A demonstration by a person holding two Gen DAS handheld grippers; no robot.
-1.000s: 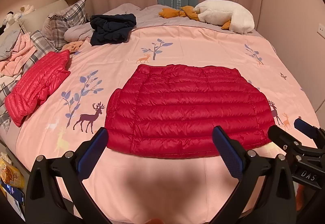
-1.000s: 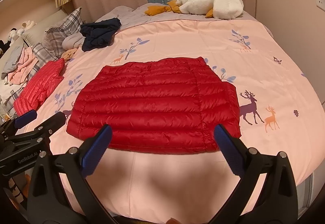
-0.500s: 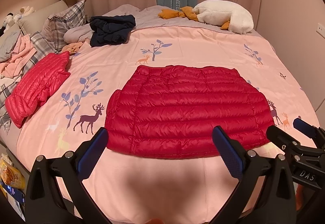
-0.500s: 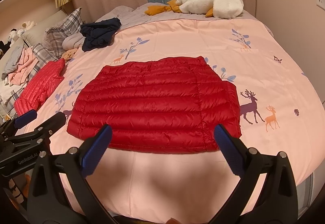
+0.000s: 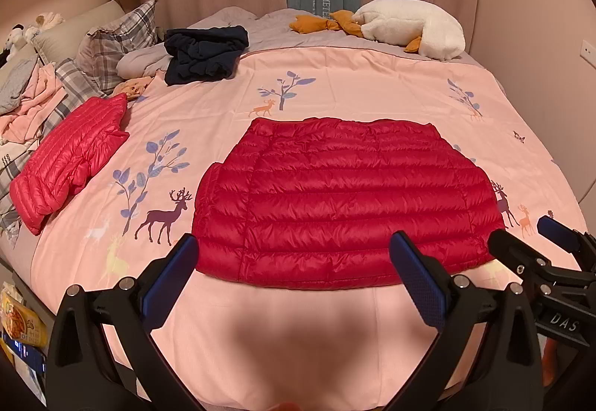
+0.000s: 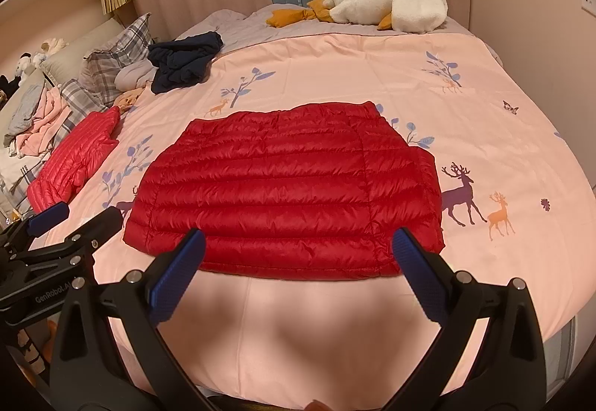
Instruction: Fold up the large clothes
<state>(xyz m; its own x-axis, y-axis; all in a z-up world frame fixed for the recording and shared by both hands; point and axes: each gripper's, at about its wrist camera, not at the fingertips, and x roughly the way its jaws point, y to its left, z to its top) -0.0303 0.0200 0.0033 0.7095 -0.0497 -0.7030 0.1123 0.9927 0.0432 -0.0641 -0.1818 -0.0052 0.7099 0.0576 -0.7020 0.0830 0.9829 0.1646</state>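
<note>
From your left wrist camera, your left gripper [image 5: 292,275] hangs with jaws spread wide and empty just short of the near hem of the red down jacket [image 5: 346,202], which lies flat mid-bed on the pink duvet [image 5: 372,83]. From your right wrist camera, your right gripper [image 6: 298,271] is likewise released and empty at the jacket's near hem, with a second, pinker down jacket [image 6: 70,165] folded far left.

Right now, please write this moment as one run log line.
stage: pre-grasp | red puffer jacket: flat on bed, untouched | left gripper: jaws open | right gripper: jaws open
</note>
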